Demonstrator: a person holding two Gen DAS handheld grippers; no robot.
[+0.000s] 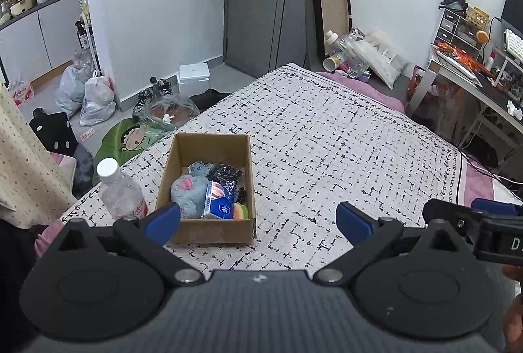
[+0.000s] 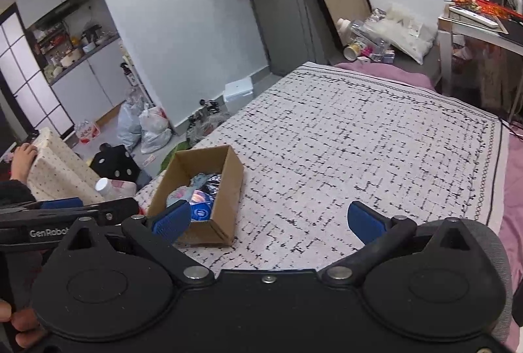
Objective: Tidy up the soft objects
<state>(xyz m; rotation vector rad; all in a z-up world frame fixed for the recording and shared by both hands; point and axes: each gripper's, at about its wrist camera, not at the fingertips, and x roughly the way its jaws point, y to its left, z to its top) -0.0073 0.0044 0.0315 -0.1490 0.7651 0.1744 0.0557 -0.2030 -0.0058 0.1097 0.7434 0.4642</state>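
Nearest, left gripper [image 1: 258,220] with both blue fingers [image 1: 162,222] spread wide, nothing between them; just beyond its left finger, one cardboard box [image 1: 215,233] standing open-topped on the checked bedspread [image 1: 343,140]. Beside it on the right, right gripper [image 2: 269,223], blue pads [image 2: 366,222] likewise spread apart and gripping nothing. Inside the box, counted: one grey-blue plush toy [image 1: 188,192] at the left, one blue tissue pack [image 1: 219,205] at the middle near side, one black glossy bag [image 1: 227,173] toward the far right corner, one small orange-green piece [image 1: 240,211] at the near right corner, too small to tell more. Box near the left edge of the bed, close to the near left corner. One clear plastic bottle [image 1: 119,189] with white cap just left of the box, not touching as far as visible. Wide bare bedspread to the right and far side of the box. Beyond the left edge, floor with two white plastic bags [image 1: 88,94].
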